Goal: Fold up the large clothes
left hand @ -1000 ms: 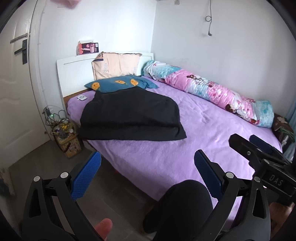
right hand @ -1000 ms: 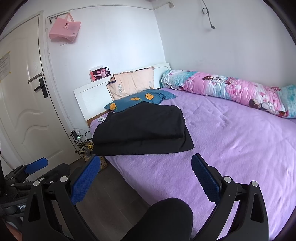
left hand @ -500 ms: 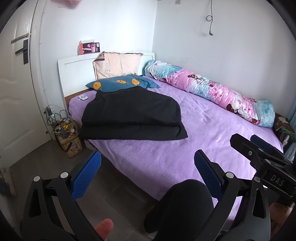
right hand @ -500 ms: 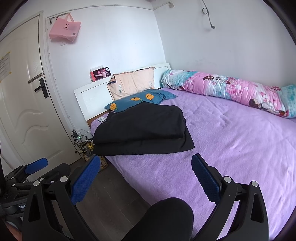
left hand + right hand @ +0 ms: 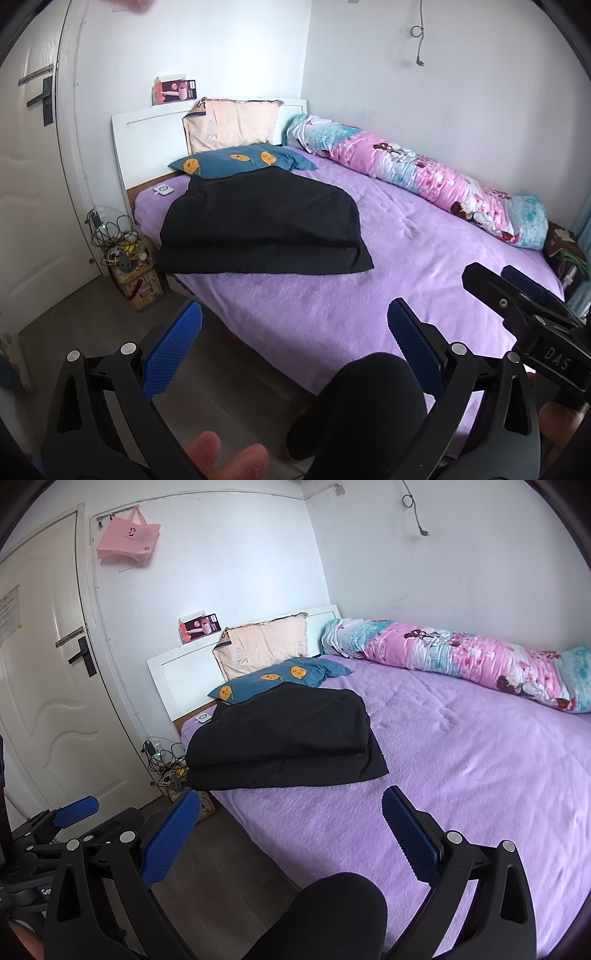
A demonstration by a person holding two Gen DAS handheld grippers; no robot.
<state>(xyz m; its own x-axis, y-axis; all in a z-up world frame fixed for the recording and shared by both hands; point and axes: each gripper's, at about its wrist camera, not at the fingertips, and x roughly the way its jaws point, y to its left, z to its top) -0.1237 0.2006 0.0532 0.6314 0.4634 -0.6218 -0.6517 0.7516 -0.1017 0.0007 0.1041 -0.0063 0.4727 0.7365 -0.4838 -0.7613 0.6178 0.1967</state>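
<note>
Left wrist view, from left to right: a white door (image 5: 22, 192) stands at the edge, then a tangle of cables (image 5: 110, 236) on a yellow box (image 5: 138, 284) on the floor beside the bed (image 5: 424, 258). The left tongs (image 5: 291, 328) are spread wide, both blue pads apart and gripping nothing, held over the floor and the near edge of the bed. Beyond them the black garment (image 5: 266, 229) lies folded in a flat stack on the purple cover, near the headboard end and the bed's left side, its top edge touching a blue pillow (image 5: 240, 160). A peach pillow (image 5: 232, 123) leans on the white headboard (image 5: 147, 147). Along the wall lies a rolled pink quilt (image 5: 424, 177). At the far right the right tongs (image 5: 517, 291) reach in over the bed's corner.

Right wrist view: the left tongs (image 5: 74, 808) show low at the left by the door (image 5: 44, 701), a pink bag (image 5: 127, 539) hanging above. The right tongs (image 5: 291, 812) are also wide and empty, well apart from the black garment (image 5: 284, 738), which rests folded on the bed (image 5: 480, 775).
</note>
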